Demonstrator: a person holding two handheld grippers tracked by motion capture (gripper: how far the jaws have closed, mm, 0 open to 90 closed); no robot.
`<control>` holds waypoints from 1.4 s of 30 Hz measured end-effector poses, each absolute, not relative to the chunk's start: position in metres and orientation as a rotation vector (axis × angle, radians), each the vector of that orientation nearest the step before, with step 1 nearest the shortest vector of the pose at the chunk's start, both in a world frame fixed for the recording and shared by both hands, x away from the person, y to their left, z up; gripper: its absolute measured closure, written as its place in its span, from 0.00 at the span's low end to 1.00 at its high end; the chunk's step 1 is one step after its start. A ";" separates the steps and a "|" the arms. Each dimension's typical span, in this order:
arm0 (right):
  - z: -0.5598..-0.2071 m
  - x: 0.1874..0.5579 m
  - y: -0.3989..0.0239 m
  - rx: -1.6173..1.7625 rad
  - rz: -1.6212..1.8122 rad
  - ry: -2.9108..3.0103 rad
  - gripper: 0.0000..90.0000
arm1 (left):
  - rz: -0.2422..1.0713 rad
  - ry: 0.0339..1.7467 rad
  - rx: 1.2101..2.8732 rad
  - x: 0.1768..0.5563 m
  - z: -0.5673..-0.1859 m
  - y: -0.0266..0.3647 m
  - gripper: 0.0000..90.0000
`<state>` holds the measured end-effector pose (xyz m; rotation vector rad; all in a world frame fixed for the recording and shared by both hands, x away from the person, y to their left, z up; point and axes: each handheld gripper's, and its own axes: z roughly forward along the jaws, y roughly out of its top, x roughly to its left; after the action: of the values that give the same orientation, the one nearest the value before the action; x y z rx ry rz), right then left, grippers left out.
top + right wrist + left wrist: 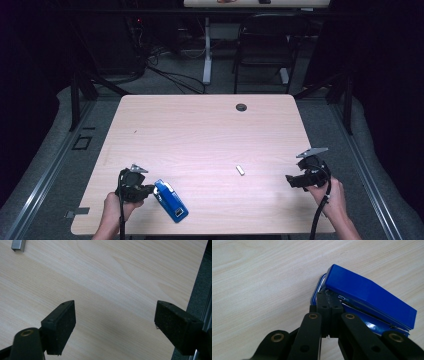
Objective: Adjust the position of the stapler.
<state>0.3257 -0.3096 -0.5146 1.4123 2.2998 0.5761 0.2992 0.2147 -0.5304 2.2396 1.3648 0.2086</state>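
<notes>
Left hand-held gripper [329, 298] (clamped) on stapler [372, 297]

The right gripper [115, 327] holds its two black jaws wide apart above the pale wooden table [120, 275]; a small strip of staples [18, 245] lies at the upper left corner.

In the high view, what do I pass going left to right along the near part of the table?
left gripper → blue stapler → strip of staples → right gripper
</notes>
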 end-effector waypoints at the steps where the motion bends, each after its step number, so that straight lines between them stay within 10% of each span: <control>1: -0.515 0.326 -0.309 1.411 0.576 2.300 0.19 | 0.204 1.368 2.238 0.300 -0.532 0.216 1.00; 42: -0.518 0.328 -0.306 1.389 0.528 2.314 0.20 | 0.253 1.253 2.293 0.331 -0.546 0.191 1.00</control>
<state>0.3281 -0.3060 -0.5176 1.3893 2.3142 0.5285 0.3313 0.1908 -0.5457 2.2927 1.2533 0.2532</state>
